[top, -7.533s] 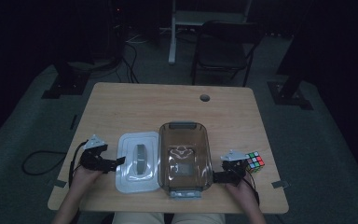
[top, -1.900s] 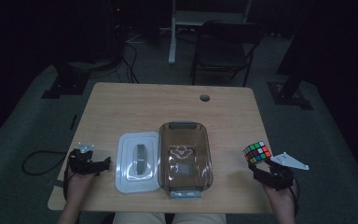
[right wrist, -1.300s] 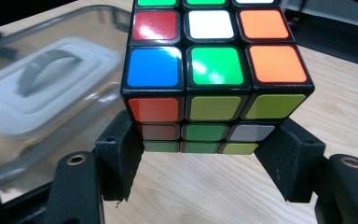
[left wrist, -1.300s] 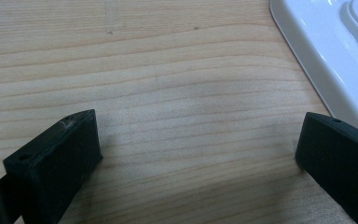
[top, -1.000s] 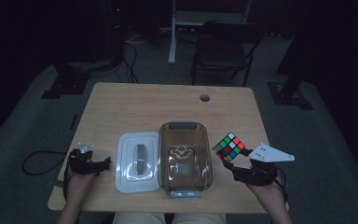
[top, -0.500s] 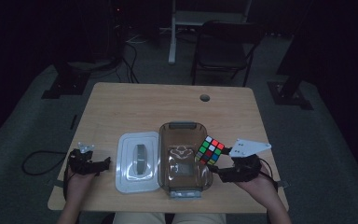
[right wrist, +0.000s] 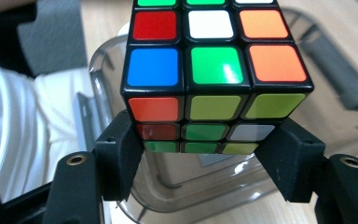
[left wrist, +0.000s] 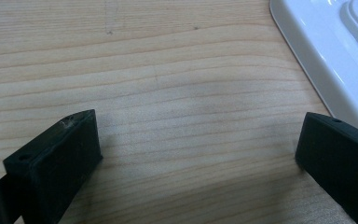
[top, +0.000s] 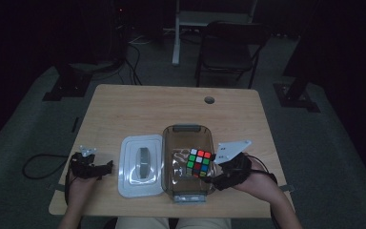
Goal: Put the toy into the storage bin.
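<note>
The right gripper (top: 208, 177) is clamping the Rubik's cube (top: 199, 162) by its lower layers and holding it directly above the open clear plastic container (top: 187, 132), so the drop is lying straight down. The white lid (top: 140, 167) is lying beside it on the wooden surface (top: 171, 107) in a dark room, while the left gripper (top: 106, 168) is resting wide and empty near the lid.
</note>
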A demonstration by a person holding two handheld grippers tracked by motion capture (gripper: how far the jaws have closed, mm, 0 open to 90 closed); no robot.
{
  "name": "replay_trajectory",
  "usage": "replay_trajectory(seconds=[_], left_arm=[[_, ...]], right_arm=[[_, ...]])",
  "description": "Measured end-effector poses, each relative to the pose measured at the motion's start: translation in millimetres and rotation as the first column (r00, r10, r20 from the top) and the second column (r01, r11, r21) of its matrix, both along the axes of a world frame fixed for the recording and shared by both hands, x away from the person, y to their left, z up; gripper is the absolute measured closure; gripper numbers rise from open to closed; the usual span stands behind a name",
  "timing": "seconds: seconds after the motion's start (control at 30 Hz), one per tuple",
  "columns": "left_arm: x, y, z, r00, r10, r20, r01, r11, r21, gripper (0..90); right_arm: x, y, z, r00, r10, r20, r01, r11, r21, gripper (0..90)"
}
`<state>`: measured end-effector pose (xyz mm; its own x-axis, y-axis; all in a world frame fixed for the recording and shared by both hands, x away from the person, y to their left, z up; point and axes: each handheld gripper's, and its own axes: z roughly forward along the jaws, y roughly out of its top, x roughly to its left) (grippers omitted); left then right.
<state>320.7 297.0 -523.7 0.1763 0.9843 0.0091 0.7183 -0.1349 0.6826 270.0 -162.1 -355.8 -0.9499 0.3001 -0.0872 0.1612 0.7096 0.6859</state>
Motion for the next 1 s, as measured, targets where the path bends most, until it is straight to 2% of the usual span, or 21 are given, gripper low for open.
replay_trajectory(seconds=[0.1,0.23,0.4,0.5,0.57,0.67,0.7,0.73,0.9,0.93,1.0], left_arm=[[0.0,0.0,0.0,1.0,0.0,0.0,0.0,1.0,0.0,0.6],[-0.2,0.0,0.0,1.0,-0.003,0.0,0.003,1.0,-0.001,0.6],[-0.2,-0.1,-0.1,1.0,-0.003,0.0,0.003,1.0,-0.001,0.6],[-0.3,0.1,0.0,1.0,-0.004,-0.001,0.004,1.0,0.0,0.6],[-0.2,0.0,0.0,1.0,-0.004,0.0,0.004,1.0,-0.001,0.6],[-0.5,0.1,0.0,1.0,-0.007,0.0,0.007,1.0,0.001,0.6],[-0.5,0.1,0.0,1.0,-0.008,0.0,0.008,1.0,0.001,0.6],[-0.5,0.1,0.0,1.0,-0.008,0.0,0.008,1.0,0.001,0.6],[-0.5,0.1,0.0,1.0,-0.008,0.0,0.008,1.0,0.001,0.6],[-0.5,0.1,0.0,1.0,-0.008,0.0,0.008,1.0,0.001,0.6],[-0.5,0.1,0.0,1.0,-0.008,0.0,0.008,1.0,0.001,0.6]], right_arm=[[3.8,9.8,-4.9,0.9998,0.018,-0.011,-0.019,0.998,-0.065,34.4],[7.9,21.0,-9.2,0.9982,0.047,-0.038,-0.051,0.992,-0.119,34.4],[14.2,33.5,-12.2,0.9947,0.08,-0.064,-0.091,0.977,-0.191,34.4],[16.4,41.9,-13.3,0.9912,0.104,-0.082,-0.122,0.959,-0.257,34.4],[17.6,46.6,-13.4,0.9904,0.115,-0.077,-0.133,0.949,-0.287,34.4],[20.4,52.7,-13.3,0.985,0.138,-0.104,-0.164,0.938,-0.307,34.4],[21.9,55.6,-14.2,0.9803,0.152,-0.126,-0.185,0.929,-0.321,34.4],[22.6,58.2,-15.2,0.9797,0.158,-0.124,-0.191,0.923,-0.333,34.4],[28.0,68.0,-22.0,0.9739,0.164,-0.157,-0.212,0.904,-0.371,34.4],[28.0,68.0,-22.0,0.9739,0.164,-0.157,-0.212,0.904,-0.371,34.4],[32.9,70.9,-26.2,0.9717,0.151,-0.182,-0.213,0.891,-0.4,34.4]])
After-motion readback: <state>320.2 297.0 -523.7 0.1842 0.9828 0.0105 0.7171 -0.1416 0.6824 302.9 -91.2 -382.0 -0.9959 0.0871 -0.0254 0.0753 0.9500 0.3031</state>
